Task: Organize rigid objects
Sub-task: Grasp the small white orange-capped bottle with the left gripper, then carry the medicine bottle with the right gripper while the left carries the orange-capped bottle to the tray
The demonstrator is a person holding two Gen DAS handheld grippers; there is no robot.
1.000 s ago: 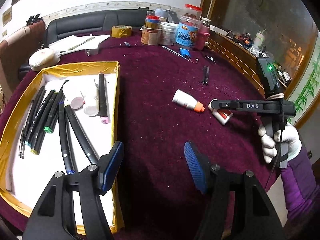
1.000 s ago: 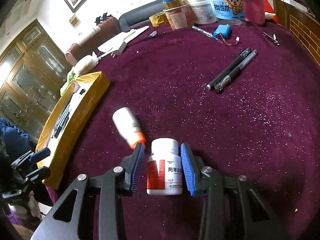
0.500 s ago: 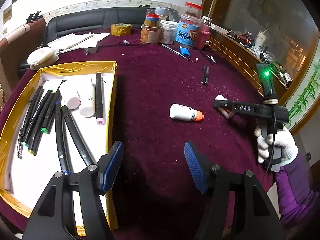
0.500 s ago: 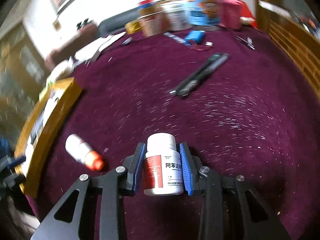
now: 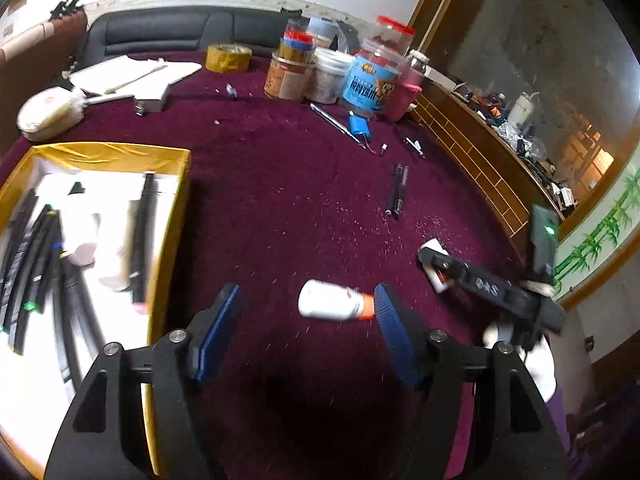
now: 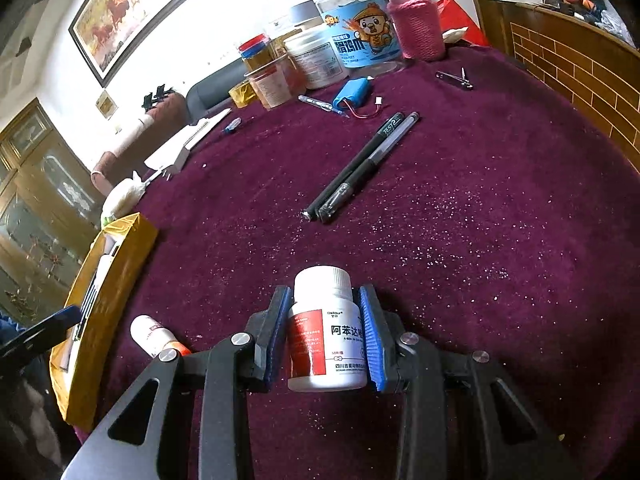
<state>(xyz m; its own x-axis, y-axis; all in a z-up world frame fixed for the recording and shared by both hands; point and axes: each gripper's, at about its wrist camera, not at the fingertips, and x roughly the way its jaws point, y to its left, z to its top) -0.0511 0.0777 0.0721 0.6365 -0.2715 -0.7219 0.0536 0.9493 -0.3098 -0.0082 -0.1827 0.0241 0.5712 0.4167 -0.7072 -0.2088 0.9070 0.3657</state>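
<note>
left gripper [image 5: 306, 316] now nearer orange-capped bottle [image 5: 334, 306], jaws just widened

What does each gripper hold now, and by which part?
The right gripper holds the white pill bottle by the two sides of its body. The left gripper holds nothing; its fingers stand open.
</note>
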